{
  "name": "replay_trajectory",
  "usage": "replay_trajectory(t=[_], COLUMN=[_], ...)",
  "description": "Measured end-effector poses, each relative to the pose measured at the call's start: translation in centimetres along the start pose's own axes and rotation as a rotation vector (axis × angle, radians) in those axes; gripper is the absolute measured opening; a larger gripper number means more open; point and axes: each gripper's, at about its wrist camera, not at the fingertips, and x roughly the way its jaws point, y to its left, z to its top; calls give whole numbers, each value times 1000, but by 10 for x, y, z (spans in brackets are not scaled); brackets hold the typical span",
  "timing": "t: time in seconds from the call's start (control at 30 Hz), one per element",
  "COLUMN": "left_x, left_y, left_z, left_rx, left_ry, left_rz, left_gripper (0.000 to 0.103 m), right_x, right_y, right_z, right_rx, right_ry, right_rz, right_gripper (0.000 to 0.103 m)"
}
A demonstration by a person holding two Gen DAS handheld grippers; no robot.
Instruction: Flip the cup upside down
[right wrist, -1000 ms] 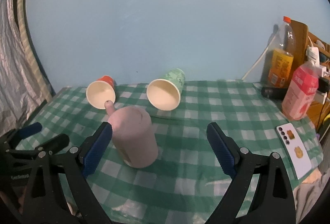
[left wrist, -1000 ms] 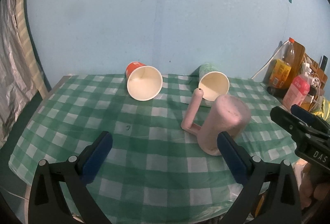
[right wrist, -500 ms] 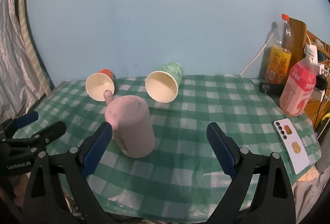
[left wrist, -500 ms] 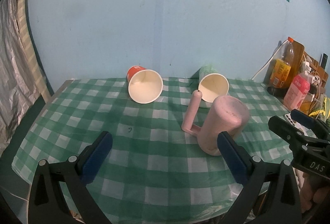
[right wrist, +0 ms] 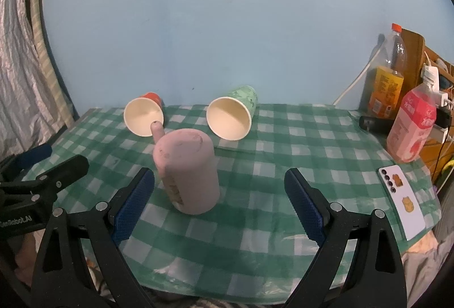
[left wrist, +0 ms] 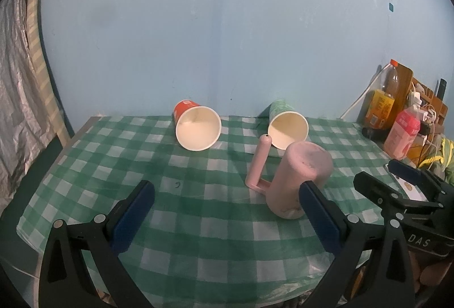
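A pink mug [left wrist: 298, 180] [right wrist: 188, 172] stands upside down on the green checked tablecloth [left wrist: 198, 194] [right wrist: 283, 152], its handle to the left. A red paper cup [left wrist: 197, 128] [right wrist: 143, 115] and a green paper cup [left wrist: 286, 125] [right wrist: 232, 116] lie on their sides behind it, mouths toward me. My left gripper [left wrist: 227, 217] is open and empty, above the table's front edge, left of the mug. My right gripper [right wrist: 221, 208] is open and empty, the mug just beyond its left finger.
At the right edge stand an orange drink bottle [right wrist: 387, 81], a pink bottle [right wrist: 411, 129], a black cylinder [right wrist: 374, 123] and a power strip with cables. A phone [right wrist: 403, 200] lies at the table's right front. A silver curtain [left wrist: 17, 98] hangs at left.
Both grippers have drawn back and risen a little from the table; the mug and cups look smaller and farther. The mug and cups have not moved.
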Motion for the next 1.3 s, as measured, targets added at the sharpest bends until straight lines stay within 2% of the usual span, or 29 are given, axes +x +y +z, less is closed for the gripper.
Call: replay_trajectory(t=[0.3,1.3], left_x=[3,2], left_y=[-4,-4], left_z=[-1,-2], left_rx=[25,28], left_ry=[22,27], left_rz=[30,27], left_gripper=[102,102], right_x=[3,5], right_y=[2,5], right_z=[-1,-4], right_rx=[3,-5], right_ry=[14,22], right_rz=[2,7], right_gripper=[92,92])
